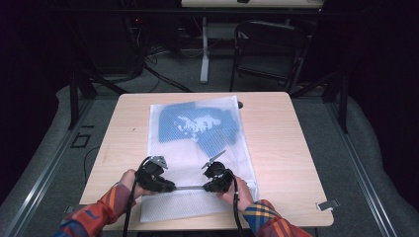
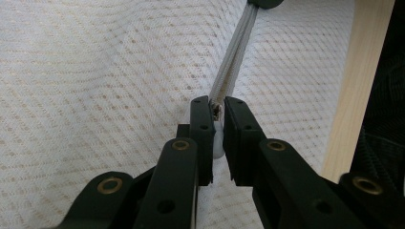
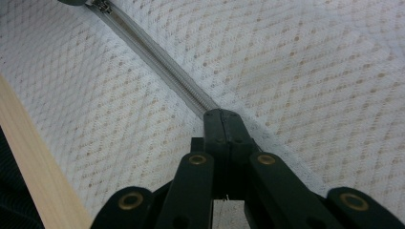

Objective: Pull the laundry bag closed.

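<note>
The tabletop (image 1: 286, 148) fills the middle of the high view, bare wood on both sides of the mesh bag (image 1: 197, 148), which lies down its centre with blue cloth (image 1: 197, 126) inside toward the top. The bag's near end reaches close to the tabletop's lower edge. Across that end runs the zipper (image 1: 190, 187). The left gripper (image 1: 168, 186), lower left of centre, has its fingers (image 2: 203, 129) clenched on the zipper's pull end; the right gripper (image 1: 207, 186), just right of it, has fingers (image 3: 224, 129) pinched tight on the zipper.
</note>
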The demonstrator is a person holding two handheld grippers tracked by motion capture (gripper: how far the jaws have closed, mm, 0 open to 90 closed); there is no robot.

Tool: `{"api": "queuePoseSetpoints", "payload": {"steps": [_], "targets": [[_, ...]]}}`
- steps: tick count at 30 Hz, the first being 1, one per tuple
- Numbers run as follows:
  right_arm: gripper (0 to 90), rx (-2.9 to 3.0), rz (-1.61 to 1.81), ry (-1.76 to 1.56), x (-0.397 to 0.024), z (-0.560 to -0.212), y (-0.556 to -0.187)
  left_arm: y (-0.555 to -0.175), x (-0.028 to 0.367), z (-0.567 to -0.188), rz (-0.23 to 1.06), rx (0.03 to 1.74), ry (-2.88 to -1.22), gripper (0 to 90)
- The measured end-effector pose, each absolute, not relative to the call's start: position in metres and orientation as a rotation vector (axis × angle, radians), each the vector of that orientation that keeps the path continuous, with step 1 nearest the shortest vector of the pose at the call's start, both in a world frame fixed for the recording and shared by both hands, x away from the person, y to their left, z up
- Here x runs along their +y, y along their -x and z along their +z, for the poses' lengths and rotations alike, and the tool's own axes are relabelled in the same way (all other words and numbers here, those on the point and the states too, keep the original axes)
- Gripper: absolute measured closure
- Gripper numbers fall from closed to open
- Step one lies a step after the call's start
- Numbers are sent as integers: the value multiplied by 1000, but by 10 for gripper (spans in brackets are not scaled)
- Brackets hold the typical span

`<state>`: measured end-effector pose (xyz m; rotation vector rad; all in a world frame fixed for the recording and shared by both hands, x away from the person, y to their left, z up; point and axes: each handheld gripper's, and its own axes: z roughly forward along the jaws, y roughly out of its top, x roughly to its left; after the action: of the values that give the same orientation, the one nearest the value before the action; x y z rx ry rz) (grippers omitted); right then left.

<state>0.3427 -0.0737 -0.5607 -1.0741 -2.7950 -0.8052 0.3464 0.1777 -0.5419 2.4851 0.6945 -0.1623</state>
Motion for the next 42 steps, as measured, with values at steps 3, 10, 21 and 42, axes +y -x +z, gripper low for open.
{"api": "queuePoseSetpoints", "payload": {"steps": [3,10,21,42], "targets": [[900,-2796,-806,1073,-74,-561,-343,-347,180,-542,-160,686,-2486,828],[900,-2787,-806,1076,-75,-561,-343,-346,191,-541,-162,715,-2471,828],[900,-2797,-806,1067,-74,-561,-343,-346,194,-540,-156,718,-2469,829],[900,-2802,-796,1063,-75,-560,-343,-344,202,-540,-147,737,-2470,828]]}}
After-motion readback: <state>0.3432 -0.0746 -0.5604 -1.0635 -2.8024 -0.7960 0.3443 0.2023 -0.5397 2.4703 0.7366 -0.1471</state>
